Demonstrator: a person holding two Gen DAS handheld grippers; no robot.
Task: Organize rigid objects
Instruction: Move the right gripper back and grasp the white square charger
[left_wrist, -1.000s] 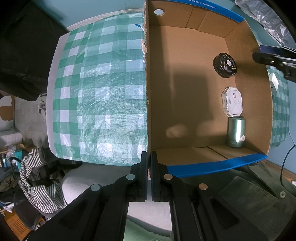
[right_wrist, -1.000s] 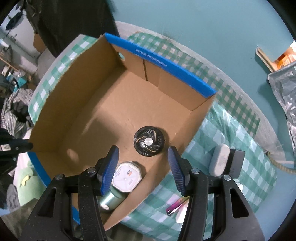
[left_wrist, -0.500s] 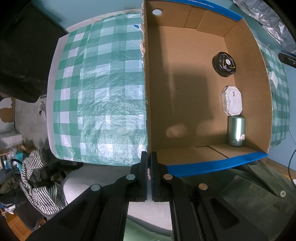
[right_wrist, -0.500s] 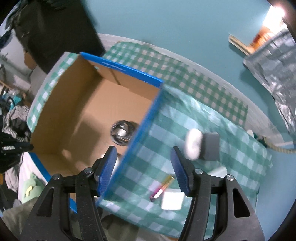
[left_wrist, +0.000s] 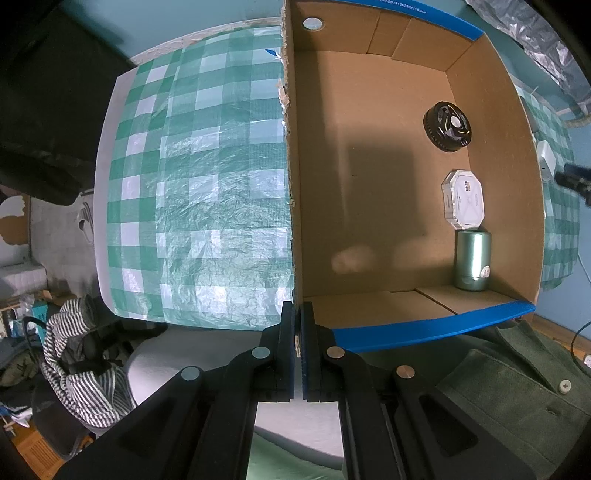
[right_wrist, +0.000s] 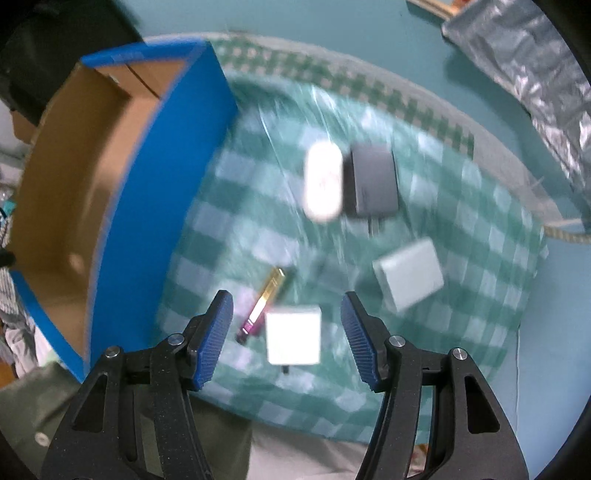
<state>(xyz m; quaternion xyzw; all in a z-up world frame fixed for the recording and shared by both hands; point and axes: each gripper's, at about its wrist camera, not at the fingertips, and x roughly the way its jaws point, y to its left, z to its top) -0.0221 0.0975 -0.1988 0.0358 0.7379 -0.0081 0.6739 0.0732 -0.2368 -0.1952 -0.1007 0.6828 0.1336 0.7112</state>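
Left gripper (left_wrist: 298, 325) fingers clamped on box (left_wrist: 291, 221) wall. Fan (left_wrist: 447, 126), octagonal case (left_wrist: 463, 198), can (left_wrist: 472, 259) inside box. Right gripper (right_wrist: 286, 338) fingers apart, having just opened, empty, above white charger (right_wrist: 293, 335) on tabletop (right_wrist: 229, 206).

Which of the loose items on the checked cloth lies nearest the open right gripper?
The white square block, lying between the right gripper's fingers, beside the gold-and-pink stick; the others lie farther off.
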